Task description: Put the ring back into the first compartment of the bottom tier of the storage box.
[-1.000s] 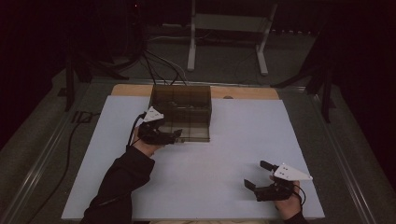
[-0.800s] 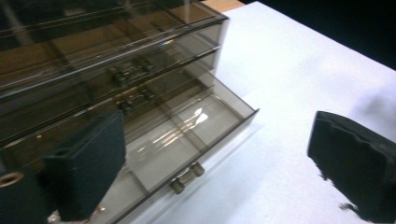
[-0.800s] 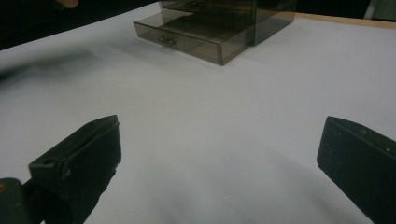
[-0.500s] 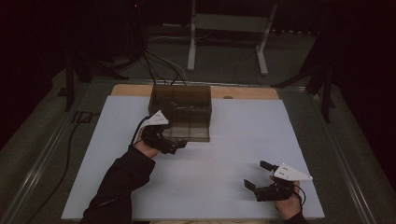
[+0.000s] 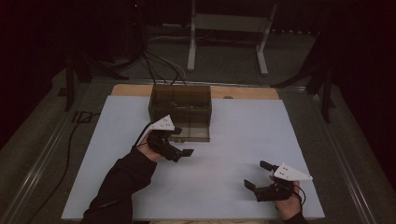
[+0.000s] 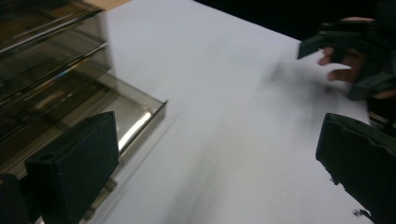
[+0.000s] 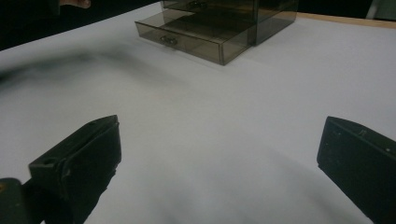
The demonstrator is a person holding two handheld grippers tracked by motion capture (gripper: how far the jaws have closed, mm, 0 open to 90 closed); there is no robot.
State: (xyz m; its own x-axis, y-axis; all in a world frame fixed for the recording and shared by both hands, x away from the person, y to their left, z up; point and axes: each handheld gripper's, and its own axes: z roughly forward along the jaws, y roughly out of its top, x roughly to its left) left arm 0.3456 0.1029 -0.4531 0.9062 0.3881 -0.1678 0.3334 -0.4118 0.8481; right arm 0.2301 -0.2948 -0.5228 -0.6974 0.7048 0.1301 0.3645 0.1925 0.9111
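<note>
Right — my left tongs (image 5: 180, 148) hang just in front of the smoky drawer box (image 5: 180, 105) at the far middle of the white bench (image 5: 243, 135), jaws just opened wide, nothing between them. Its bottom drawer (image 7: 187, 39) stands pulled out. My right tongs (image 5: 259, 175) rest near the front edge — spread apart, empty.

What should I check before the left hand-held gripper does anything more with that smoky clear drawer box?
1. Bottom drawer of the smoky transparent plastic drawer box pulled out: ok.
2. Left hand-held gripper open, nothing between its jaws: ok.
3. Left hand-held gripper apart from the drawer front, beside it: ok.
4. Right hand-held gripper open, low over the white table sheet, away from the box: ok.
5. Drawer contents: cannot tell, too dark.
6. Upper drawers shut: cannot tell.
</note>
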